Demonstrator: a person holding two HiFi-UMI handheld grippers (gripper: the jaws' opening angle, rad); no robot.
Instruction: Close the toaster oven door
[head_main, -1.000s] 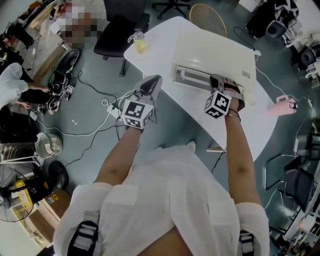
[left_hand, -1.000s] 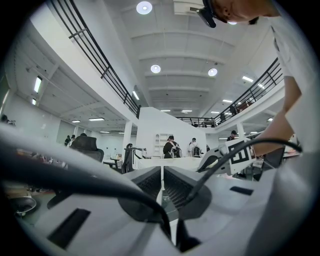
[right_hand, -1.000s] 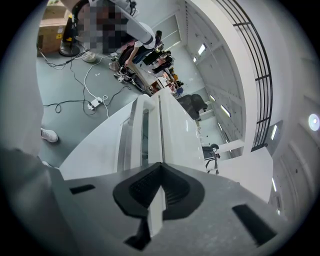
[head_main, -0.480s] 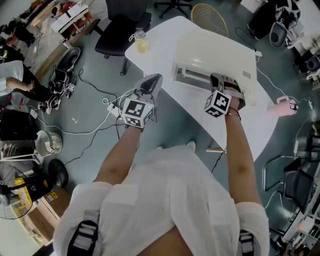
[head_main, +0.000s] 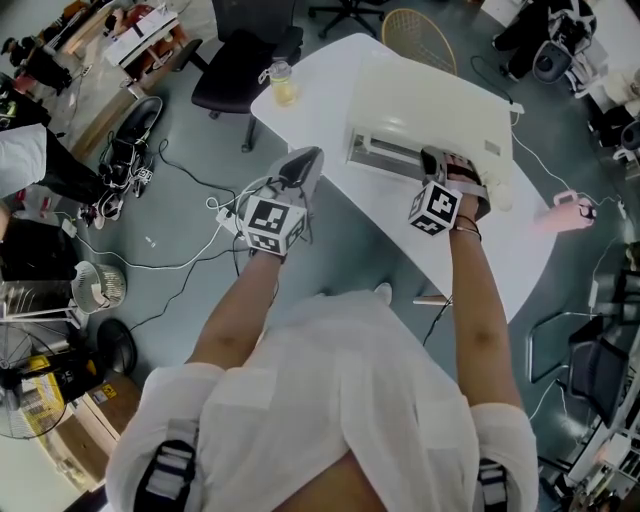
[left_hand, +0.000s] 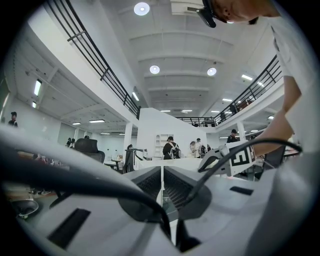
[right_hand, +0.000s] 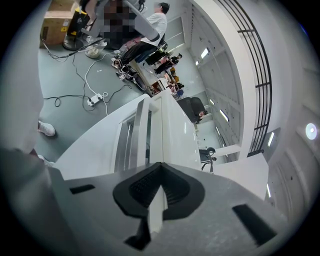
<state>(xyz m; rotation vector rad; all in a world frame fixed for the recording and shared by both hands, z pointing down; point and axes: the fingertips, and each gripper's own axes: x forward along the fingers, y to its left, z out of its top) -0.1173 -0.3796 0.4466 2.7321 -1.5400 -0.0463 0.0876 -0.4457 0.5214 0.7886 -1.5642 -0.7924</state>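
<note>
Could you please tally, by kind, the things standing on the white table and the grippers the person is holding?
toaster oven: 1
bottle: 1
grippers: 2 (left gripper, right gripper)
Total: 4

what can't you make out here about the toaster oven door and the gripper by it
- toaster oven door, fully shut or not: head view, its front is washed out white and seen from steeply above.
- right gripper touching the door or not: head view, its own body covers the tips; right gripper view, the shut jaws block the spot.
</note>
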